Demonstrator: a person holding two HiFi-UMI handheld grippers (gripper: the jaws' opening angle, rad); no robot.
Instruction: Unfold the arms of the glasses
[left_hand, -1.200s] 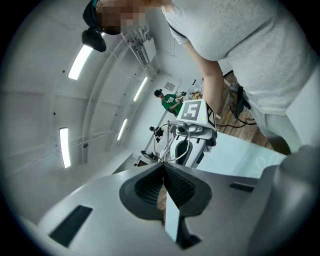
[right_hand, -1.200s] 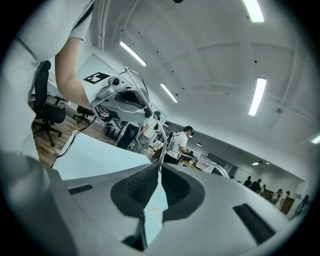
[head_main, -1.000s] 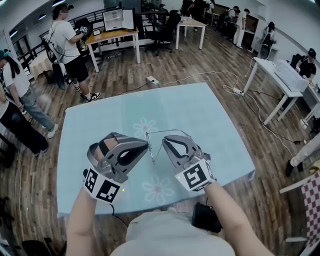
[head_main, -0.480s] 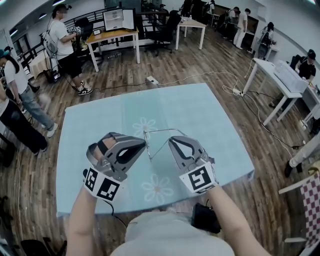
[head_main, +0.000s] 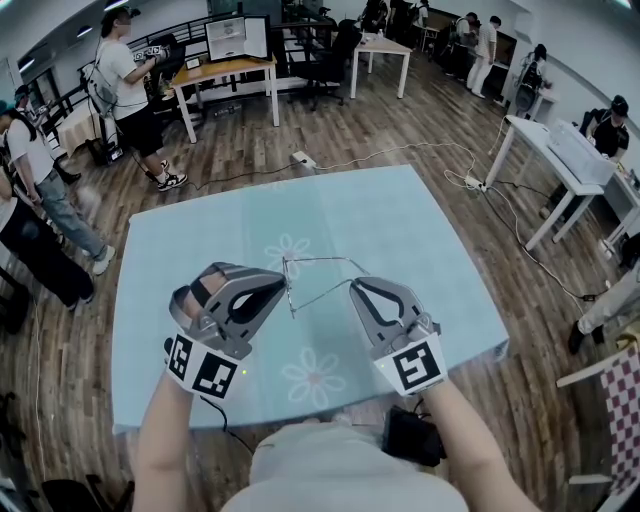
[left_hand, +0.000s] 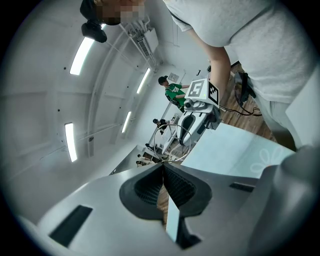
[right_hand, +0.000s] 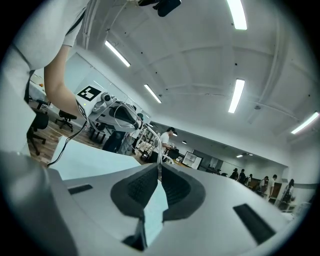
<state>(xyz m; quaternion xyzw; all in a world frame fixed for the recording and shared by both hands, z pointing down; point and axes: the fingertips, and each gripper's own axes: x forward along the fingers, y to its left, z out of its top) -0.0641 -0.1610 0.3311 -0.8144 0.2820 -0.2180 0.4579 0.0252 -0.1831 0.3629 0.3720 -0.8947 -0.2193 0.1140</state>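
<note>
Pale blue-green cloth with white flower prints covers the table (head_main: 420, 240), which fills the middle of the head view. Around it runs a brown plank floor (head_main: 400, 120) with a cable (head_main: 400, 152) trailing across it just past the table's far edge. A wooden desk (head_main: 225, 72) stands at the upper left of the frame with a person (head_main: 125, 80) beside it, more people stand along the left edge, and a white table (head_main: 560, 150) sits at the right.

Above the cloth, in the lower middle of the frame, the thin wire glasses (head_main: 318, 260) hang between the two grippers. The left gripper (head_main: 282, 288) has its fingers pinched together on the frame, the wire rims (left_hand: 172, 150) showing just past the tips. The right gripper (head_main: 354, 286) is likewise closed, nipping the thin wire of one arm (right_hand: 160, 150), which is swung partly away from the frame.

Both gripper views look up at a white ceiling crossed by long strip lights (right_hand: 235, 95).
</note>
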